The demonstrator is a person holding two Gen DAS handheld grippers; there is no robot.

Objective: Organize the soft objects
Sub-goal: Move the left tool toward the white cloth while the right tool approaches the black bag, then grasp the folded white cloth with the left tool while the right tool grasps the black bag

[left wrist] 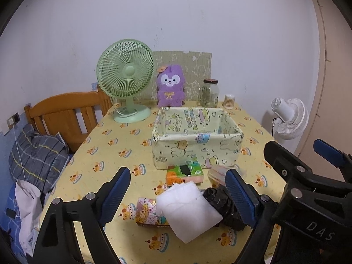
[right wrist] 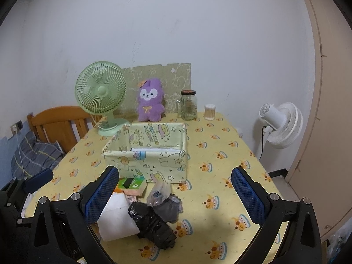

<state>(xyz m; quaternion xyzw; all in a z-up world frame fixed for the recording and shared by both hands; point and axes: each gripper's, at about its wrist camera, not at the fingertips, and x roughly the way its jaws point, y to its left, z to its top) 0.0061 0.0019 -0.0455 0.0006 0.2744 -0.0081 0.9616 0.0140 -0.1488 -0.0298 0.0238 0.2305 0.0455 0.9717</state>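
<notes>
Both grippers hang wide open over the near end of the desk [left wrist: 114,136], holding nothing: the left gripper [left wrist: 178,194] straddles the pile of soft things, and the right gripper [right wrist: 173,194] sits just beside it at 3 o'clock. In the pile, a white folded cloth [left wrist: 189,211] lies over a cartoon tissue pack [left wrist: 146,212], with a black crumpled bag [left wrist: 222,206] touching it at 3 o'clock. A green and orange tissue pack [left wrist: 183,172] sits at 12 o'clock from the cloth, against the front wall of the fabric box [left wrist: 198,151]. From the right wrist view, a clear plastic bag [right wrist: 159,192] and a grey cloth [right wrist: 167,211] lie beside the black bag. Beyond the box stand a green fan [left wrist: 125,74] at 11 o'clock, a purple plush toy [left wrist: 170,87] at 12, and a glass jar [left wrist: 209,93] and cotton swab tub [left wrist: 229,101] at 1. A wooden chair [left wrist: 66,114] and a white fan [left wrist: 290,118] flank the desk.
</notes>
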